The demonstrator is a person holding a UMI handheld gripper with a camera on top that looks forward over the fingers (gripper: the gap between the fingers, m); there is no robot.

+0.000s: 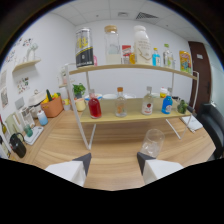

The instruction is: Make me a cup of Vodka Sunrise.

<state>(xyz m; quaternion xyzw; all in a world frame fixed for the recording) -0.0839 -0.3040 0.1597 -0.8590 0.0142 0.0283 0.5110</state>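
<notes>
The fingers (114, 160) stand wide apart over the table (110, 142), an empty clear glass (152, 142) just ahead of the right one, bottles on the shelf (131, 116) beyond

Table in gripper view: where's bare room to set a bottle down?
Bare wood lies on the table ahead of the open gripper, between the rack's white leg and the empty glass. The lower shelf is crowded with bottles, as is the top shelf.

Two white jaws with dark grey wedge tips rise from a black body
</notes>
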